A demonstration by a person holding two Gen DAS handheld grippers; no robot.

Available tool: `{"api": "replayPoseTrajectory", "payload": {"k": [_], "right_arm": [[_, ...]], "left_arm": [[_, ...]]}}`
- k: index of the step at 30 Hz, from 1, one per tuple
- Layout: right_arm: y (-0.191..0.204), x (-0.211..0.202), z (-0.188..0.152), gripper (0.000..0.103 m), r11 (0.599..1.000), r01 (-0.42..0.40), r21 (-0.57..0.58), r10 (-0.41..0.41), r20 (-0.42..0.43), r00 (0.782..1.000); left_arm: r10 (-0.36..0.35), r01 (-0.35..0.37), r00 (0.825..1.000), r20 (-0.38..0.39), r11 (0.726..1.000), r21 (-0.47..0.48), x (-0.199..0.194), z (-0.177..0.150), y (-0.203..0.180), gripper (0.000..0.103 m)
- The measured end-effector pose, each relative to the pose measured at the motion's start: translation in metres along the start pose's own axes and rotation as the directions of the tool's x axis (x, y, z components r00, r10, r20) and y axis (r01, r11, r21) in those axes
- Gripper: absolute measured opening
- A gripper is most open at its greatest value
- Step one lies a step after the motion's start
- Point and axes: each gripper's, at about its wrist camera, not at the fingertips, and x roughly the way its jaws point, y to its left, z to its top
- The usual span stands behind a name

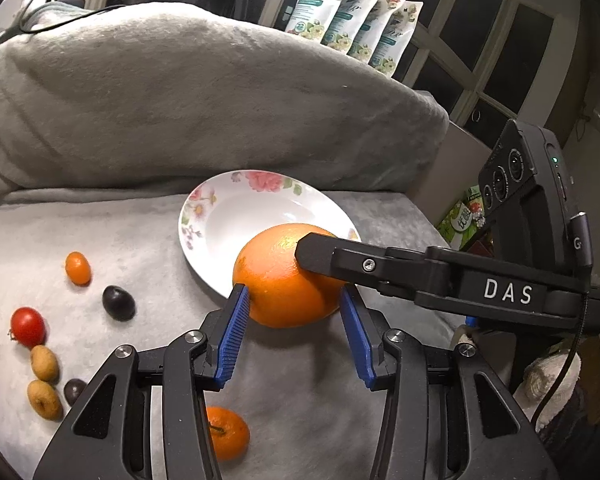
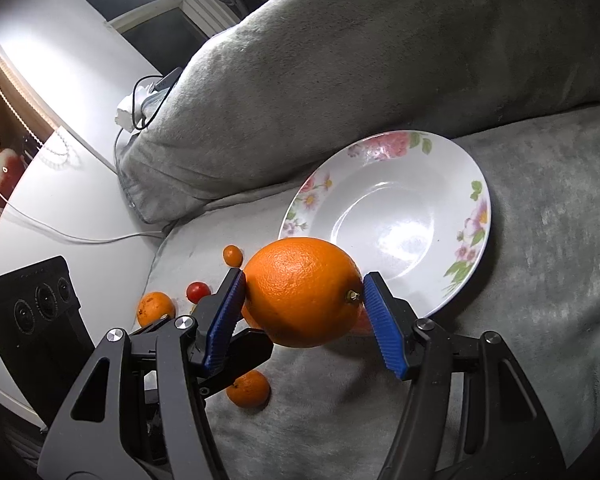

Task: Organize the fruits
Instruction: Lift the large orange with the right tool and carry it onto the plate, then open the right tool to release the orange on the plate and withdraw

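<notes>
Pinching one large orange (image 2: 304, 294) in both grippers, right wrist view alone showing its stem, plate (image 2: 400, 160) behind.

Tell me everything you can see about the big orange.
The big orange is round and bright, with glossy pebbled peel and a small stem nub at one end. It looks whole and seems lifted off the grey blanket, by the flowered plate's near rim. The right gripper clamps it end to end, and the left gripper pinches its lower sides.

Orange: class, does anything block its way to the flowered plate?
Nothing visible does. The orange is at the near rim of the bare plate; the small fruits lie off to its left.
</notes>
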Motion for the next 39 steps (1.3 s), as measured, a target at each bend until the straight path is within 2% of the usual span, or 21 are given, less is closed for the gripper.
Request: {"api": "replayPoseTrajectory", "payload": {"k": [3, 11, 28, 32, 39], "right_arm": [[-0.003, 0.001, 0.003, 0.062, 1.0, -0.008, 0.015, 0.008, 0.013, 1.0], [0.004, -0.022, 0.013, 0.062, 0.999, 0.038, -0.016, -0.036, 0.1, 0.994], [0.016, -0.035, 0.004, 0.062, 0.991, 0.117, -0.072, -0.107, 0.138, 0.985], [0.022, -0.037, 0.0, 0.07, 0.987, 0.135, -0.09, -0.12, 0.151, 0.981], [0.032, -0.039, -0.01, 0.071, 0.981, 0.148, -0.125, -0.127, 0.164, 0.978]], "left_arm": [[-0.001, 0.001, 1.0, -0.008, 1.0, -0.005, 0.004, 0.002, 0.002, 0.042], [0.022, -0.022, 1.0, 0.004, 1.0, 0.016, -0.002, 0.001, 0.0, 0.042], [0.079, -0.082, 0.995, 0.058, 0.995, 0.064, -0.026, -0.003, -0.002, 0.043], [0.091, -0.096, 0.993, 0.072, 0.993, 0.066, -0.034, -0.005, 0.0, 0.049], [0.118, -0.123, 0.987, 0.107, 0.992, 0.041, -0.05, -0.012, 0.017, 0.053]]}}
